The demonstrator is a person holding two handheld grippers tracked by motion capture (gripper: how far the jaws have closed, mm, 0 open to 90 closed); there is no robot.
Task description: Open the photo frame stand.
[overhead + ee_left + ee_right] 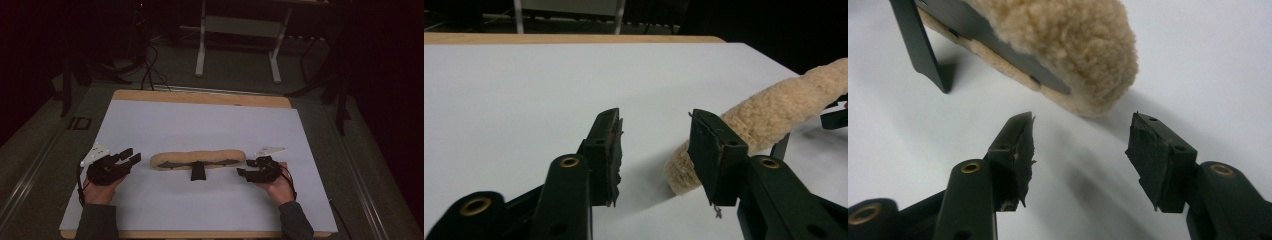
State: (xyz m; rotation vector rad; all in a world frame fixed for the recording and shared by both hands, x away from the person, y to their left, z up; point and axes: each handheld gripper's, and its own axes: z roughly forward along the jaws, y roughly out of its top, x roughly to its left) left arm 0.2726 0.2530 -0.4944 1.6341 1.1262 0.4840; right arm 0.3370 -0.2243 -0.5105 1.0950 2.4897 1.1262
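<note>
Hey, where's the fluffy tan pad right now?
In the high view the pad lies crosswise on the white sheet, near its front middle, between the left tongs and the right tongs, touching neither.

Dark grey long sleeves (pixel 97 220) down to the wrists. In each hand a black hand-held gripper — left hand-held gripper (pixel 127 157), right hand-held gripper (pixel 243 168) — each topped by a pale grey three-cornered plate (pixel 95 151). Thin black cable (pixel 80 187) trailing back past each wrist. Up close: matte black jaw arms with brass-ringed holes (pixel 569 162), blocky tips, dark pads (pixel 614 150) worn and frayed at the edges — small screw holes in the outer faces (pixel 1175 148).
</note>
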